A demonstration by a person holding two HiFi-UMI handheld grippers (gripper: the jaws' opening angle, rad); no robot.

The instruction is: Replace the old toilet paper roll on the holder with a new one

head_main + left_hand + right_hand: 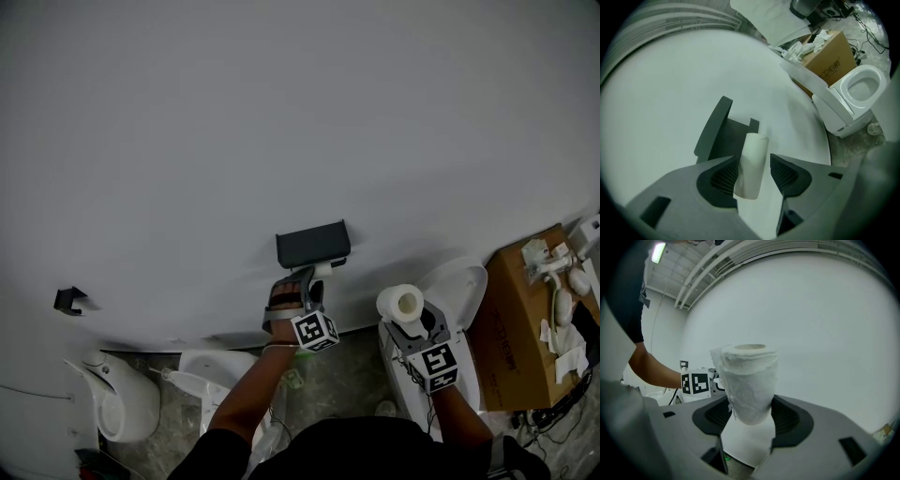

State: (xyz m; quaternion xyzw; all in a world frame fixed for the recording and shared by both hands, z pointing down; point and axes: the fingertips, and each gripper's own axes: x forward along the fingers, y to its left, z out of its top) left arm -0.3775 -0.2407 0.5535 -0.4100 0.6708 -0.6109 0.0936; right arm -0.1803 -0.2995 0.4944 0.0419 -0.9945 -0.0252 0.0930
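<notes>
A dark holder (312, 245) is fixed to the white wall. The old roll (323, 270), a bare pale tube, sits on its arm just below it. My left gripper (304, 284) reaches up to it. In the left gripper view the tube (752, 164) lies between the holder (717, 133) and the spread jaws of the left gripper (754, 177). There is a gap at the right pad, so the jaws are open. My right gripper (413, 325) holds the new toilet paper roll (401, 303) upright over the toilet. In the right gripper view the right gripper (751, 417) is shut on that roll (750, 380).
A white toilet (457, 286) stands below the right gripper. Beside it is a cardboard box (520, 323) with white fittings on top. More white fixtures (117, 398) stand on the floor at lower left. A small dark hook (68, 300) is on the wall at left.
</notes>
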